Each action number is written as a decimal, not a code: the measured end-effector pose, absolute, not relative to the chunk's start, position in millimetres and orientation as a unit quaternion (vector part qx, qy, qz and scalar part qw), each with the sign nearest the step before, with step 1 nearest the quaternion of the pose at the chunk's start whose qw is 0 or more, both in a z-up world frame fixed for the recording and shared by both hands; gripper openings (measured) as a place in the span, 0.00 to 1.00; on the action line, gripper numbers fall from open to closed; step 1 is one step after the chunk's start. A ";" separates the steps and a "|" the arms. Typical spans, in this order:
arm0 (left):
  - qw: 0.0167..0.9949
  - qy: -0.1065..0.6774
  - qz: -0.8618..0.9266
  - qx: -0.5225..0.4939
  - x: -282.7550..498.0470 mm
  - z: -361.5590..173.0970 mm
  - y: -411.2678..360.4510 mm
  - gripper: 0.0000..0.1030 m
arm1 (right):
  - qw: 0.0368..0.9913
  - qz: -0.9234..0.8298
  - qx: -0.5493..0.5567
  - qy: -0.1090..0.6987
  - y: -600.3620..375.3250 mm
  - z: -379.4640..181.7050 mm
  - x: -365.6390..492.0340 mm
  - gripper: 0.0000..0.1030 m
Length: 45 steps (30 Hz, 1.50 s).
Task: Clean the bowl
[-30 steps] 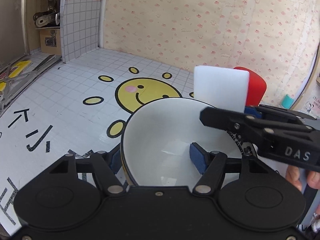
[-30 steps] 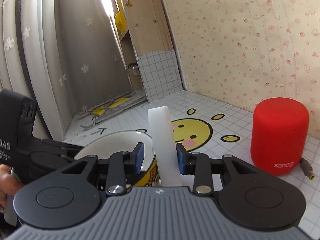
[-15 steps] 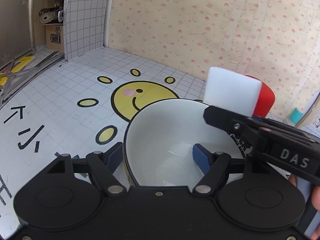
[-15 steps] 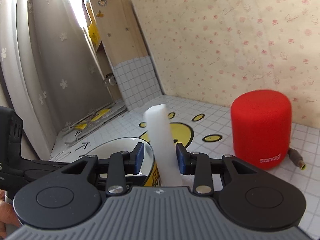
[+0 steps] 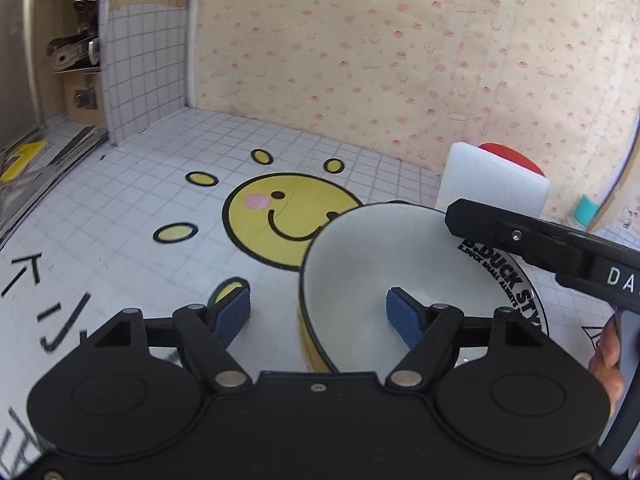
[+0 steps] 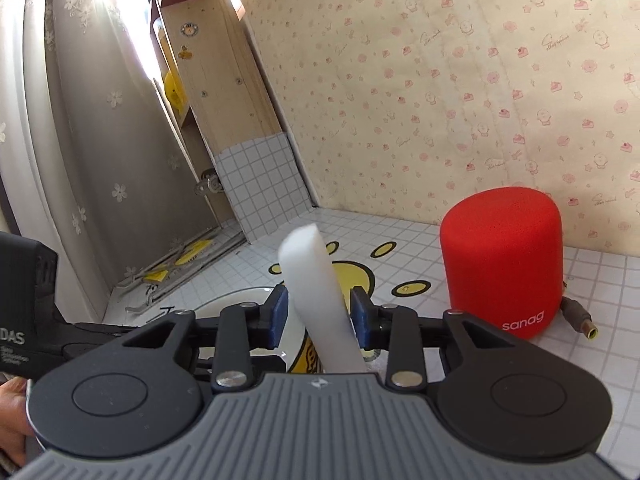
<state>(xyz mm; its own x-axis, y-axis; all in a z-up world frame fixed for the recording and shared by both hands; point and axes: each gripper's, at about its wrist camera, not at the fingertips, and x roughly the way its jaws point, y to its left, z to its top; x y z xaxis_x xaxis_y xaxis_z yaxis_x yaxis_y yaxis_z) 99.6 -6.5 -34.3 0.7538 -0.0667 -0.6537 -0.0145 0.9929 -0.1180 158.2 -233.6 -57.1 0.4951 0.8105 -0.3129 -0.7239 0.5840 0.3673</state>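
Note:
A white bowl (image 5: 380,264) with a yellow outside and black lettering on its rim sits on the tiled tabletop. My left gripper (image 5: 318,314) is open. The bowl's near-left wall stands between its blue pads: the right pad is inside the bowl and the left pad is clear of the outer wall. My right gripper (image 6: 320,314) holds a white sponge (image 6: 312,280) upright, and its jaws are closing on it. In the left wrist view the sponge (image 5: 488,184) hangs just beyond the bowl's far right rim.
A red cylindrical speaker (image 6: 504,264) stands at the right by the wallpapered wall, a cable plug (image 6: 580,320) beside it. A smiley face (image 5: 280,216) is printed on the tabletop. A wooden shelf unit (image 6: 216,80) rises at the back left. A hand (image 5: 608,344) grips the right tool.
In the left wrist view the bowl has shifted right, and the left pad that lay against its outer wall now stands apart. The sponge has tilted and moved right along the far rim.

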 end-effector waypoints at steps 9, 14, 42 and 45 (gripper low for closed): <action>0.929 0.361 -0.083 0.004 122.2 -30.8 -3.5 0.66 | 0.866 0.442 0.086 0.218 -237.5 -53.7 156.1 0.26; 0.923 0.371 -0.091 -0.047 118.4 -34.1 0.1 0.53 | 0.864 0.442 0.086 0.226 -241.8 -54.0 155.6 0.25; 0.940 0.323 -0.105 0.042 85.9 -18.5 8.9 0.75 | 0.859 0.447 0.088 0.234 -243.7 -54.0 158.9 0.25; 0.926 0.357 -0.126 -0.006 96.0 -20.5 18.1 0.75 | 0.859 0.446 0.085 0.236 -242.1 -54.4 158.5 0.26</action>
